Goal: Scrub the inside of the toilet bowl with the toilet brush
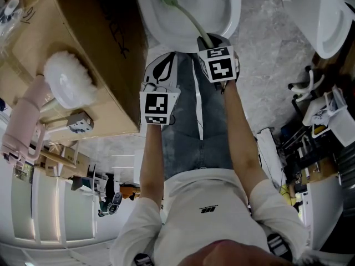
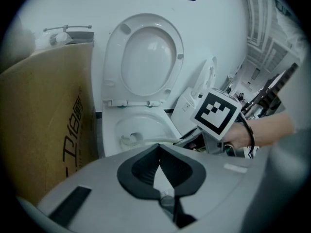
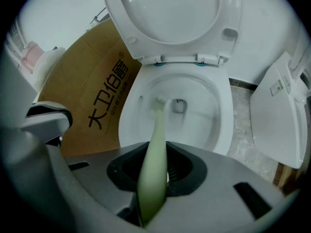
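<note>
The white toilet bowl (image 1: 236, 13) sits at the top of the head view with its seat and lid (image 3: 170, 13) raised. A pale green toilet brush (image 3: 154, 144) runs from my right gripper (image 3: 155, 161) down into the bowl (image 3: 224, 125). Its bristle head (image 3: 159, 102) lies against the inner wall just left of the drain. My right gripper (image 1: 209, 42) is shut on the handle at the bowl's front rim. Just left of it and lower, my left gripper (image 1: 161, 68) hangs shut and holds nothing (image 2: 158, 147); it looks at the bowl (image 2: 109, 130) and the brush head (image 2: 129, 140).
A tall cardboard box (image 1: 94, 49) stands tight against the toilet's left side, with a white fluffy brush (image 1: 66, 82) on it. Another white toilet part (image 3: 277, 115) leans at the right. Cables and tools (image 1: 316, 132) clutter the right. Grey marbled floor (image 1: 266, 54) lies between.
</note>
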The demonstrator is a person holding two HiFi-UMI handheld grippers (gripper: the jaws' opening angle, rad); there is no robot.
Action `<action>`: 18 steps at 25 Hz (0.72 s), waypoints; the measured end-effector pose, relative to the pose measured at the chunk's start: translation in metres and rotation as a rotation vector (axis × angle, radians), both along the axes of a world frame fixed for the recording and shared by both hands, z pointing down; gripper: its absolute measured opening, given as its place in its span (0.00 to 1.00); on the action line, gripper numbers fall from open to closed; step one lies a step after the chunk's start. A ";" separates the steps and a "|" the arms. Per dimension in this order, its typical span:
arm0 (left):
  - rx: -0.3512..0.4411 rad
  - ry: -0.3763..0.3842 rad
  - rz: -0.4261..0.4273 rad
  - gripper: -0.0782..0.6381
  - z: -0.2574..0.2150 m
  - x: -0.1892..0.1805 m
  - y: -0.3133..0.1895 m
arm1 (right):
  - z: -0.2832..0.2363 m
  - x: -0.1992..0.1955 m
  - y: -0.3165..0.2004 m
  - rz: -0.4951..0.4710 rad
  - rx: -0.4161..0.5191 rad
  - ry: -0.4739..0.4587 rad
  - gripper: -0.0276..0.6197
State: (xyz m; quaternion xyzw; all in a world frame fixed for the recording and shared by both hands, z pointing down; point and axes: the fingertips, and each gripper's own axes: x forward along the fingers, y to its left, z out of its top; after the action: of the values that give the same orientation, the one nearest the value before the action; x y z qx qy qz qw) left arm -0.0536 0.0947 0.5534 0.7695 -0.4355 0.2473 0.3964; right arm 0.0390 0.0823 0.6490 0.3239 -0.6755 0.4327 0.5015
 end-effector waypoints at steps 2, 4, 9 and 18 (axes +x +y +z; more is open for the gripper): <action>-0.002 0.000 0.000 0.12 0.001 -0.002 0.000 | 0.001 -0.001 -0.007 -0.003 0.009 0.002 0.15; -0.004 0.002 -0.001 0.12 0.001 -0.003 -0.001 | 0.001 -0.001 -0.013 -0.004 0.018 0.004 0.15; -0.007 0.004 -0.006 0.12 0.002 -0.005 -0.002 | -0.001 -0.001 -0.027 0.015 0.041 0.003 0.15; -0.011 0.003 -0.009 0.12 0.004 -0.005 -0.005 | -0.005 0.006 -0.046 0.077 0.077 0.007 0.15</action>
State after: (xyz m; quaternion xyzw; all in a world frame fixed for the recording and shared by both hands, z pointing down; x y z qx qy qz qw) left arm -0.0581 0.0896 0.5571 0.7657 -0.4369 0.2466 0.4024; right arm 0.0447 0.0367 0.6436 0.3704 -0.6769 0.4243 0.4740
